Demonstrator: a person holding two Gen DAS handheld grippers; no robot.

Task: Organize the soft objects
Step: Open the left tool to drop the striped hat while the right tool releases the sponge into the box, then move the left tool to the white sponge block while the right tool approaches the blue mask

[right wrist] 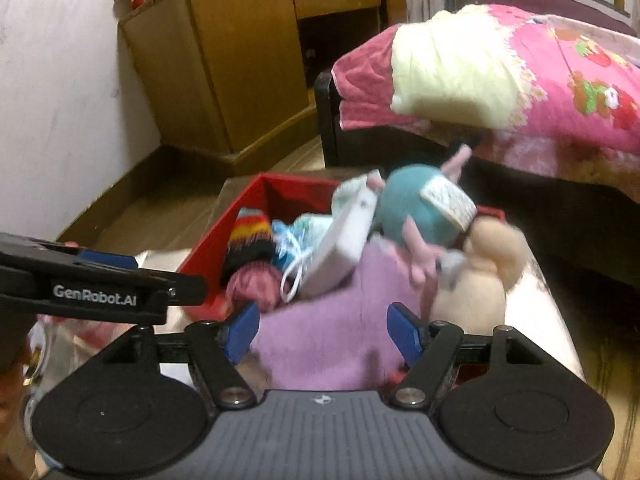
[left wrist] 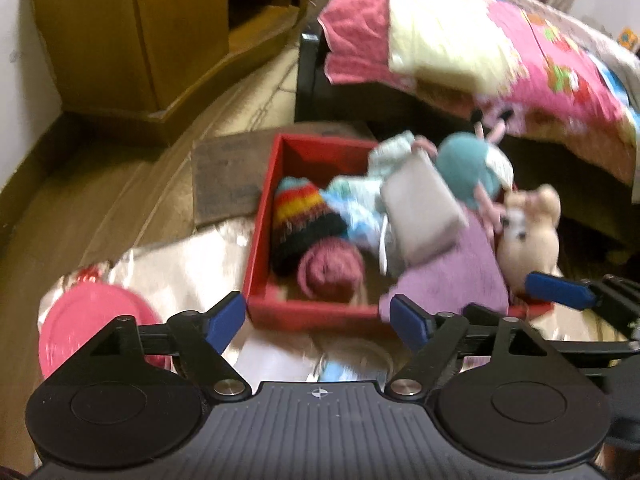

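A red box [left wrist: 264,240] [right wrist: 208,248] holds a rainbow-striped knitted hat [left wrist: 300,216] [right wrist: 250,236], a maroon knitted roll [left wrist: 332,268], pale blue cloth [left wrist: 356,208], a grey pouch [left wrist: 424,208] [right wrist: 340,240], a teal plush [left wrist: 464,172] [right wrist: 412,204] and a purple cloth [left wrist: 452,276] [right wrist: 336,328] draped over its near edge. A cream plush [left wrist: 528,232] [right wrist: 476,284] leans at the box's right end. My left gripper [left wrist: 316,316] [right wrist: 100,280] is open just short of the box front, empty. My right gripper [right wrist: 324,328] [left wrist: 560,288] is open over the purple cloth, pads not pressing it.
A pink plate [left wrist: 92,320] lies left of the box on a shiny sheet [left wrist: 192,264]. A bed with a pink quilt [left wrist: 540,52] [right wrist: 560,80] rises behind and to the right. A wooden cabinet [left wrist: 120,32] [right wrist: 248,64] stands at the back left, with wooden floor [left wrist: 80,208] in front of it.
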